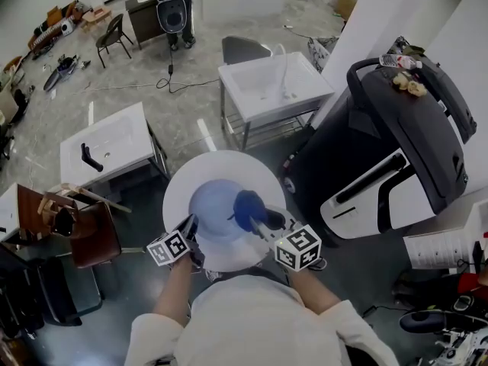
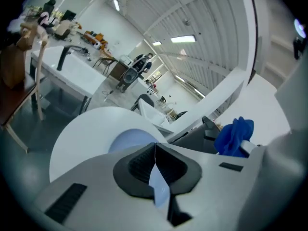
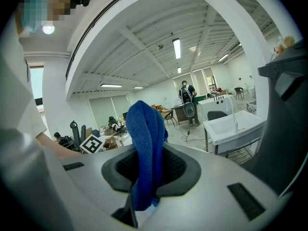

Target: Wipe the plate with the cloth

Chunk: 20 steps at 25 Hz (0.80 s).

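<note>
1 pale-blue round plate [image 1: 213,203], near-left rim pinched by left gripper [image 2: 155,149]; right gripper [image 1: 267,221] clamping bunched blue knitted cloth [image 3: 147,143]; wiping seemingly pending, so next press cloth onto plate face.

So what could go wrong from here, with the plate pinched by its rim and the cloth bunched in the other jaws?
1. The left gripper seems to hold only a thin sliver of the plate at its rim. Pressing down with the cloth could make the plate pivot or slip out onto the white table.
2. The cloth sits bunched in the right gripper, so its hard jaws might scrape the plate instead of the fabric.
</note>
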Motion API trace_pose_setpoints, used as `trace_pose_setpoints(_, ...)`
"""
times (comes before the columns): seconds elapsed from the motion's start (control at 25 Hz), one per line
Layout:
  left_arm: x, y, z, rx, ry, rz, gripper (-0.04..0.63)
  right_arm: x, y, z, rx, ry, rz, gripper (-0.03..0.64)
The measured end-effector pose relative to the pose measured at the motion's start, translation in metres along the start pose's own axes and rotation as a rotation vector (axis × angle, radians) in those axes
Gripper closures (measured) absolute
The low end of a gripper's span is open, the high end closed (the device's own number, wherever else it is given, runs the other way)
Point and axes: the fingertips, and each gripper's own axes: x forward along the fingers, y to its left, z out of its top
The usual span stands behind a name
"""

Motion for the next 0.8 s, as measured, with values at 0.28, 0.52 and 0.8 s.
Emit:
trace_pose_setpoints(0.28,-0.022,-0.046,0.029,0.169,-0.092,-0.056,0.563,0.006,0.005,0.002,-0.004,-0.013,0.007,0.523)
trace_pose_setpoints(0.52,-0.037,-0.088,0.044,0.279,-0.151,-0.116,0.563,0.011,0.004,0.006,-0.01,-0.023,0.015,0.523)
trace_pose_setpoints(0.8,-0.052,-0.116,0.055,0.371,-0.18,-0.138,0.563,0.014,0.006,0.009,-0.014,-0.027,0.031,0.523)
